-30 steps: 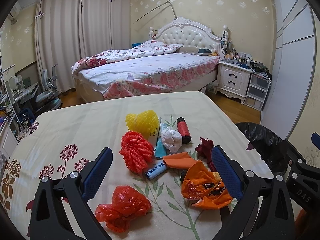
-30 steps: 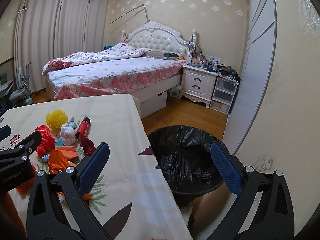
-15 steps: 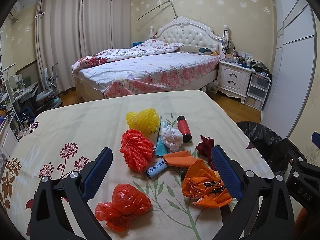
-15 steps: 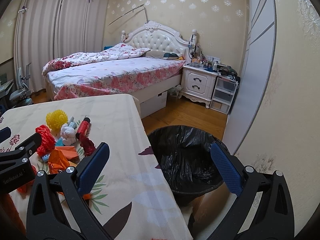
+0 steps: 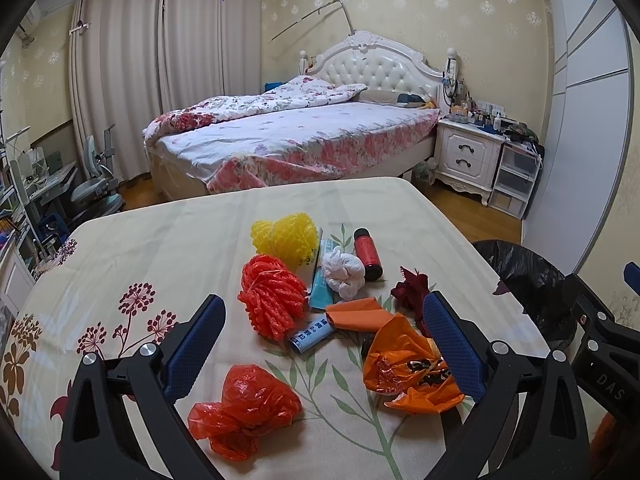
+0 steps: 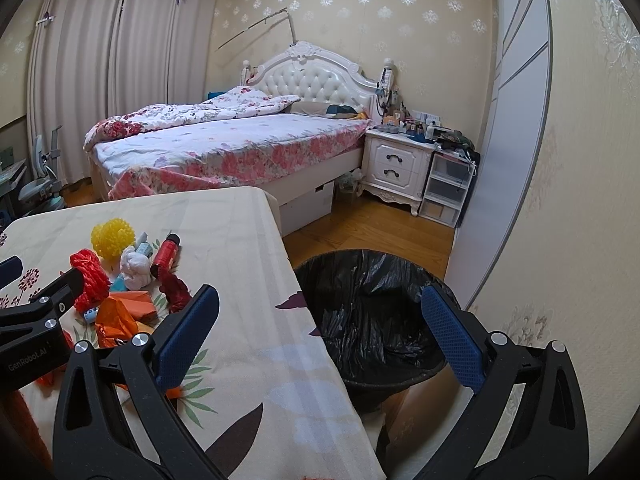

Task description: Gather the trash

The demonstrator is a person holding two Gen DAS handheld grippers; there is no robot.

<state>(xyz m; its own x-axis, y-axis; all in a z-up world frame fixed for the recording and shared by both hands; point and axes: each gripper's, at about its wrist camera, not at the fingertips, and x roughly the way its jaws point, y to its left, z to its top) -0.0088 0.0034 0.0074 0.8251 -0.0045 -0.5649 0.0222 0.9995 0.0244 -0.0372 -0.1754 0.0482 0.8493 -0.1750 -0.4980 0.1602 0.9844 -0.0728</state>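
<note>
bin [image 6: 372, 320] just off table [image 6: 248, 272] edge; left tongs [image 5: 324, 344] & right tongs [image 6: 320, 332] both wide, empty.

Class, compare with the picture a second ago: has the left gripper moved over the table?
Yes, slightly. In its own view the red crumpled plastic bag and white headboard sit a little higher, so the left gripper tilted or dipped downward.

trash pile [image 5: 328, 304] on table [image 5: 160, 248], bin [image 6: 372, 312] right, bed [image 5: 296, 140] behind
</note>
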